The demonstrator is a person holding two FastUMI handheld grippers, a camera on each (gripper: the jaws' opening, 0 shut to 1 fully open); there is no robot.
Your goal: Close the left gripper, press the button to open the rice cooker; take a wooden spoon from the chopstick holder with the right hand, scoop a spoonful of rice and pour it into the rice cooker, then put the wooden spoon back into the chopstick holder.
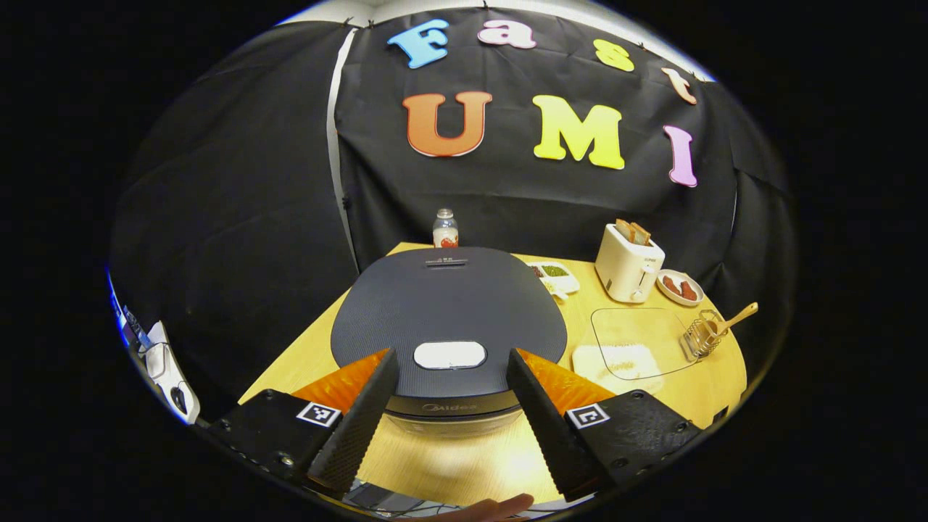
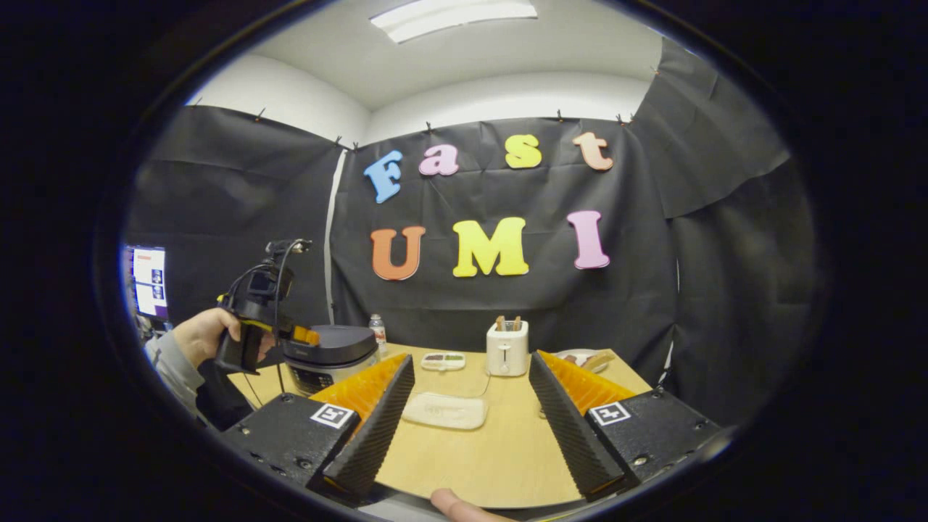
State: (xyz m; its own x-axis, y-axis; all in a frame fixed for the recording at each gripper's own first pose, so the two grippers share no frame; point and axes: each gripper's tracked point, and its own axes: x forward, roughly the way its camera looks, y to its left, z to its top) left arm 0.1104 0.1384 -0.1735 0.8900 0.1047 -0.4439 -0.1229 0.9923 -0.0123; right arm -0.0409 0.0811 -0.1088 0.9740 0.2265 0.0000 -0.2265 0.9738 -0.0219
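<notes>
Left hand-held gripper [image 1: 449, 406] spread, wooden spoon [image 1: 732, 321] handle up-right

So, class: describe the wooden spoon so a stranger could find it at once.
Start at the dark rice cooker, then go to the white toaster. Nearer than it, by the table's edge, sits a wire holder; the wooden spoon leans out of it, the only wooden utensil.

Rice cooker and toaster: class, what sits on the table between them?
In the left gripper view, a small divided dish with food lies between the rice cooker and the toaster.
</notes>
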